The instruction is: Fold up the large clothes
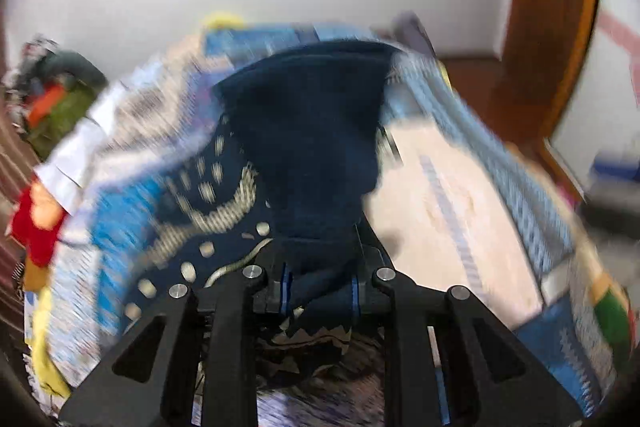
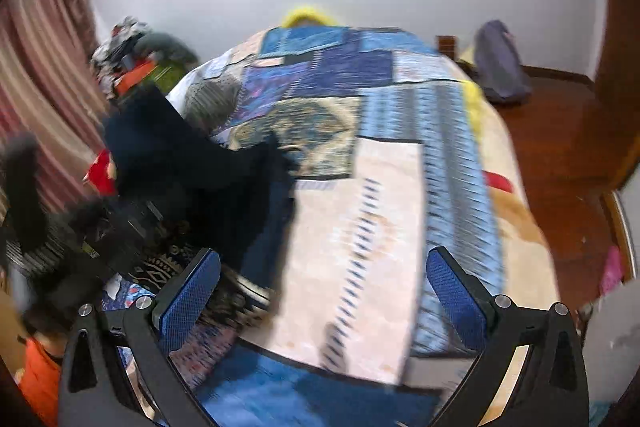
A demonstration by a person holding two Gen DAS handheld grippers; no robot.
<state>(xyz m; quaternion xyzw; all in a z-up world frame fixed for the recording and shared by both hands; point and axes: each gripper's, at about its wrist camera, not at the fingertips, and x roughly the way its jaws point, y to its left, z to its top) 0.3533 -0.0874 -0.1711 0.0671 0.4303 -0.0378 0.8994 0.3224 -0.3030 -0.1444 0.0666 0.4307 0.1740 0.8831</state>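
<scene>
A large dark navy garment [image 1: 316, 143] is stretched over the patchwork bedspread [image 1: 452, 195]. My left gripper [image 1: 320, 291] is shut on a bunched edge of it, and the cloth runs up and away from the fingers. In the right wrist view the same garment [image 2: 208, 171] hangs at the left side of the bed, with the left gripper's dark body below it. My right gripper [image 2: 324, 303] is open and empty above the near part of the bedspread [image 2: 360, 227], to the right of the garment. Both views are motion-blurred.
A pile of clothes and bags [image 2: 140, 63] sits at the bed's far left beside a striped curtain [image 2: 44, 75]. A grey bag [image 2: 500, 63] leans on the wooden floor at the right. A wooden door frame [image 1: 560, 27] stands right of the bed.
</scene>
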